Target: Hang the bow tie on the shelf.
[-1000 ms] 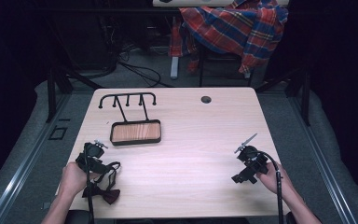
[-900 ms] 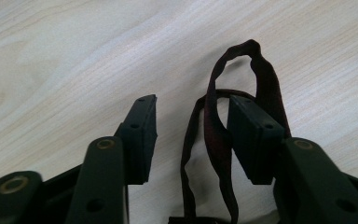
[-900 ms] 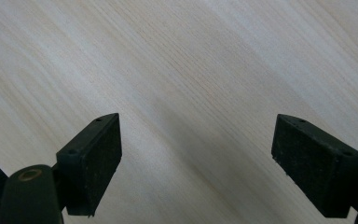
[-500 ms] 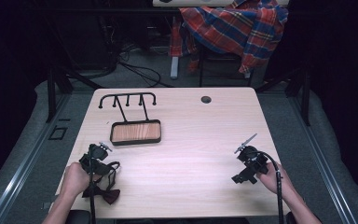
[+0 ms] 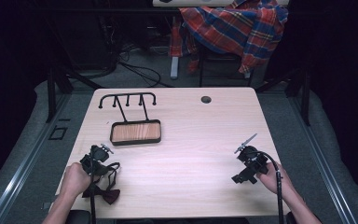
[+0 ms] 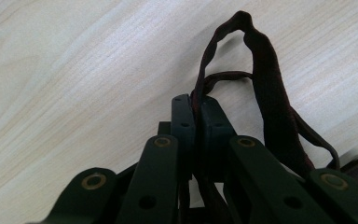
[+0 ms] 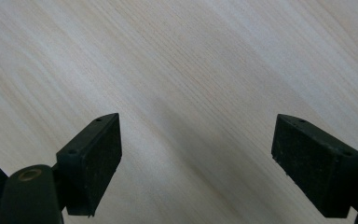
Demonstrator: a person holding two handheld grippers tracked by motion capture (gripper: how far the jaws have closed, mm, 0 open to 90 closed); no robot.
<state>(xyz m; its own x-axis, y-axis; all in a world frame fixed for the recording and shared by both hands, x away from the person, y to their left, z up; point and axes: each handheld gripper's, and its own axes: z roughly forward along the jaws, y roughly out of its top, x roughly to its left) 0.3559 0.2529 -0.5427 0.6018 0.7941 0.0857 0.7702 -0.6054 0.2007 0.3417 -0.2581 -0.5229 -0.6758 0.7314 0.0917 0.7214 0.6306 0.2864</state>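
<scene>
Bow tie (image 5: 105, 193) lies at the table's (image 5: 191, 154) near-left edge, its strap (image 6: 265, 88) pinched in the just-closed left gripper (image 6: 196, 112); right gripper (image 7: 196, 158) gapes empty over bare wood.

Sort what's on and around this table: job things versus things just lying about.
In the job:
- bow tie
- its strap, pinched by the left gripper

Lying about:
- hook rack with wooden tray base
- plaid shirt on the chair behind
- right gripper, open above bare table

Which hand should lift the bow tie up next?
The left. Its jaws have just been closing, and the left gripper now pinches the strap of the bow tie near the table's front left corner. The right gripper is open over bare table, far away.
</scene>
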